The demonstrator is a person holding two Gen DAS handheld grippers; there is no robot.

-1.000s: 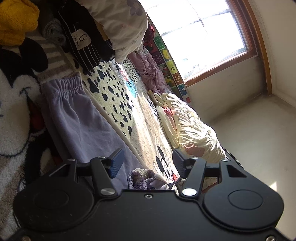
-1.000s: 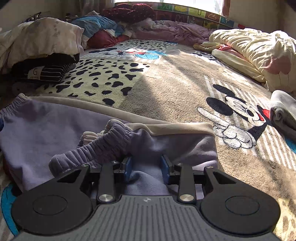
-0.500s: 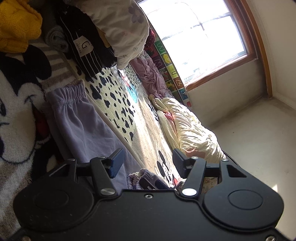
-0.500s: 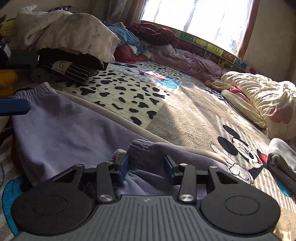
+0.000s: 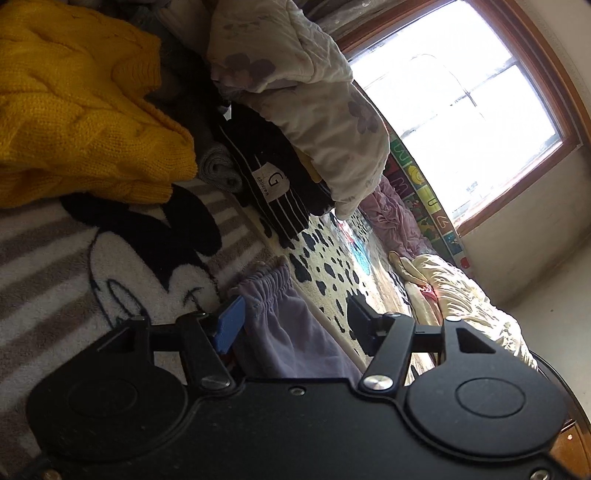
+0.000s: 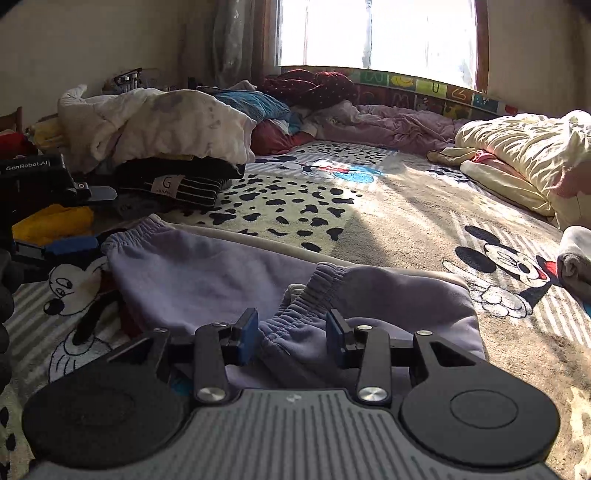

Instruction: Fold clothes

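A bright wood-framed window (image 6: 376,33) is set in the cream wall (image 6: 92,40), a curtain (image 6: 236,40) is hung beside it, and sunlight is cast below it across the cartoon-printed bed blanket (image 6: 406,214).

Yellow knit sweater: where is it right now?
In the left wrist view the yellow knit sweater fills the upper left, on the cartoon-mouse blanket, beside the black striped folded garment. The right wrist view shows it at far left.

A cartoon blanket (image 6: 406,206) covers the bed. A cream quilt (image 6: 524,147) is bunched along its right edge, under a bright window (image 6: 373,33).
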